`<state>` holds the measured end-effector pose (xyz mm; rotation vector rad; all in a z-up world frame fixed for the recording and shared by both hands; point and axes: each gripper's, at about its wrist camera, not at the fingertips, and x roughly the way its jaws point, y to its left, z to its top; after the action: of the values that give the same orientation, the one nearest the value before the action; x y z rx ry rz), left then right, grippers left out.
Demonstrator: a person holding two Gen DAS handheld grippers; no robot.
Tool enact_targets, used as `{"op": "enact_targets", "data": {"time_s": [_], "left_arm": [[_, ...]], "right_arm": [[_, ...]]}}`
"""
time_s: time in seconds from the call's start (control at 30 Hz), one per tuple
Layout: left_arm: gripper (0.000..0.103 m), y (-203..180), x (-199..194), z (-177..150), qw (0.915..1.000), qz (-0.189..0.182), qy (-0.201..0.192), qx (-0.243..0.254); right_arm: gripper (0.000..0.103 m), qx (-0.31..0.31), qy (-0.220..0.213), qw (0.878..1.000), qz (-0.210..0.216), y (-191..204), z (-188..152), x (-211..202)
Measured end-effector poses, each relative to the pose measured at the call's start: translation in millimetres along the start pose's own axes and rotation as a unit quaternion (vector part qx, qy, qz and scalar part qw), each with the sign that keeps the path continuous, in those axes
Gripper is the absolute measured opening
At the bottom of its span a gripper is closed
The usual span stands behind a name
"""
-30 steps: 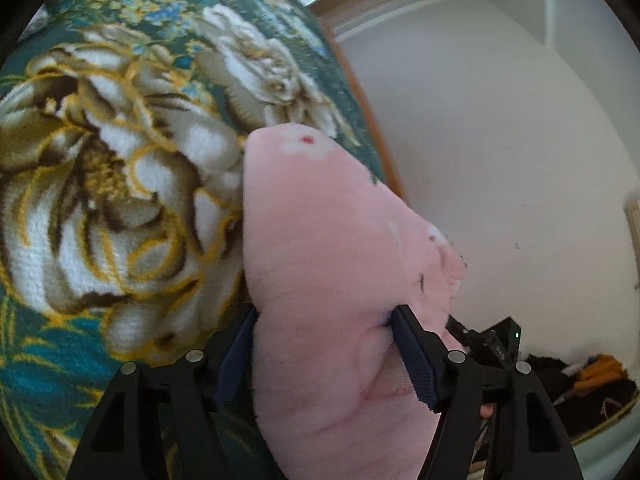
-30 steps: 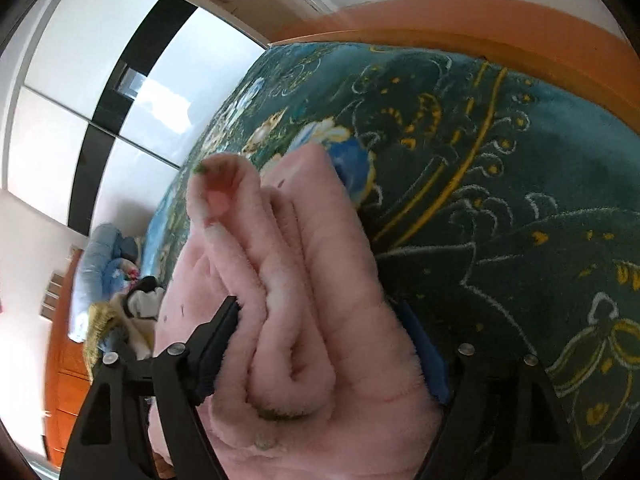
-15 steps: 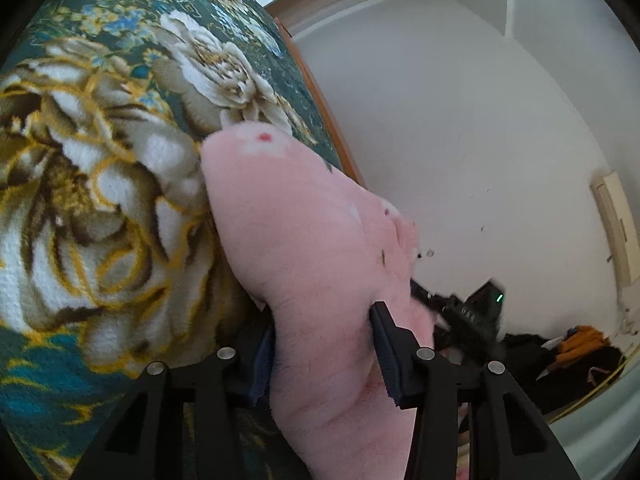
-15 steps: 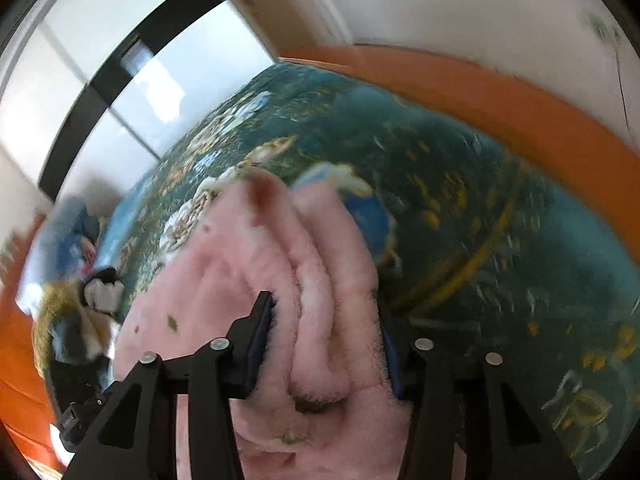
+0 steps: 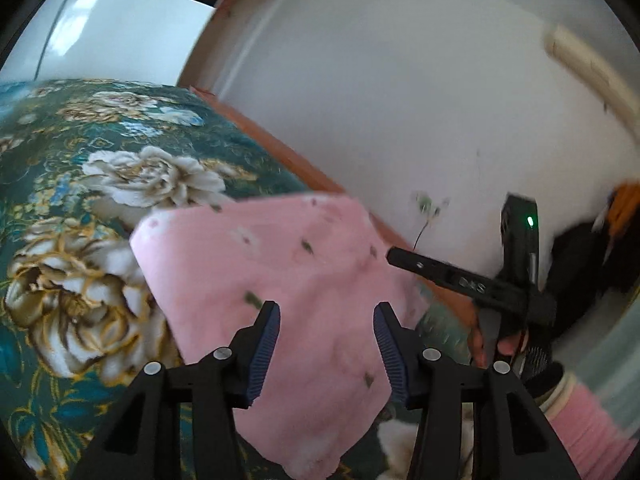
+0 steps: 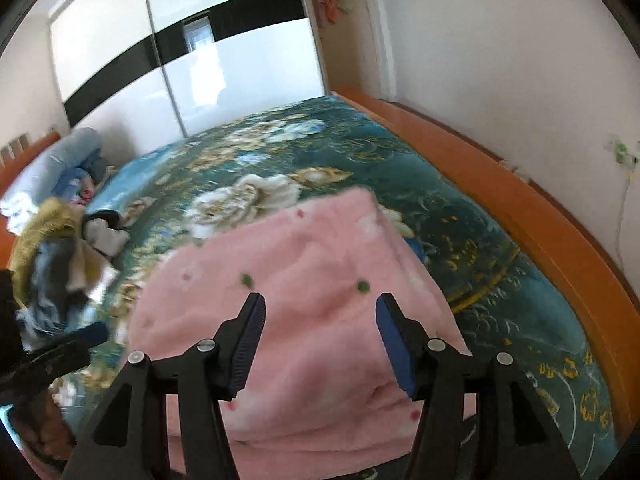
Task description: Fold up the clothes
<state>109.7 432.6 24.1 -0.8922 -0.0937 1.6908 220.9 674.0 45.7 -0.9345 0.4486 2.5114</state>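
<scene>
Left claw (image 5: 326,338) angled down over bed (image 6: 460,208), jaws opening, standing clear above folded pink garment (image 5: 280,280), gripping nothing; right claw (image 6: 320,338) tilted steeper, half open, also empty; garment (image 6: 312,280) lies on floral bedspread (image 5: 80,184) beside bed's wooden edge

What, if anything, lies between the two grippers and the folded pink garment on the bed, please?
Nothing visible does. The pink garment lies folded on the floral bedspread, right beyond the left gripper and the right gripper. The left jaws are opening; neither gripper's pads appear to press the cloth. The clothes pile sits well aside.
</scene>
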Motion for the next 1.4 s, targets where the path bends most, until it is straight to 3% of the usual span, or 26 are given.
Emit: {"op": "enact_targets", "data": {"time_s": [0.13, 0.33, 0.43, 0.57, 0.63, 0.73, 0.77, 0.83, 1.0, 1.07, 1.17, 1.4], "left_arm": [[0.053, 4, 35, -13, 0.9976, 0.034, 0.059, -0.004], [0.053, -12, 18, -13, 0.9975, 0.058, 0.036, 0.018], [0.055, -29, 7, -19, 0.9951, 0.086, 0.026, 0.041], [0.061, -50, 3, -40, 0.9893, 0.130, 0.029, 0.059], [0.067, -58, -5, -57, 0.9844, 0.163, 0.023, 0.062], [0.069, -52, 2, -74, 0.9736, 0.225, 0.033, 0.017], [0.069, -48, 6, -78, 0.9670, 0.251, 0.040, -0.001], [0.069, -43, 18, -84, 0.9585, 0.279, 0.053, -0.025], [0.075, -54, 43, -92, 0.9436, 0.327, 0.054, 0.004], [0.081, -51, 46, -93, 0.9403, 0.336, 0.052, -0.002], [0.085, -45, 47, -94, 0.9430, 0.329, 0.050, -0.016], [0.087, -39, 47, -96, 0.9470, 0.318, 0.040, -0.023]], "right_arm": [[0.058, 0.010, 0.012, 1.000, -0.025, -15, -20, 18], [0.059, 0.028, -0.020, 0.999, -0.043, -4, -24, -17], [0.064, 0.077, -0.042, 0.995, -0.038, -2, -54, -54], [0.068, 0.109, -0.019, 0.991, -0.073, 7, -103, -68], [0.069, 0.112, 0.011, 0.990, -0.084, 11, -115, -61], [0.069, 0.101, 0.043, 0.986, -0.128, 17, -124, -56], [0.069, 0.105, 0.036, 0.984, -0.140, 20, -126, -59], [0.075, 0.121, 0.027, 0.984, -0.127, 22, -134, -61], [0.083, 0.051, 0.034, 0.988, -0.142, 42, -145, -50], [0.084, 0.060, 0.028, 0.990, -0.127, 40, -144, -49], [0.089, 0.075, 0.020, 0.990, -0.114, 35, -143, -49], [0.092, 0.080, 0.022, 0.992, -0.100, 33, -141, -50]]}}
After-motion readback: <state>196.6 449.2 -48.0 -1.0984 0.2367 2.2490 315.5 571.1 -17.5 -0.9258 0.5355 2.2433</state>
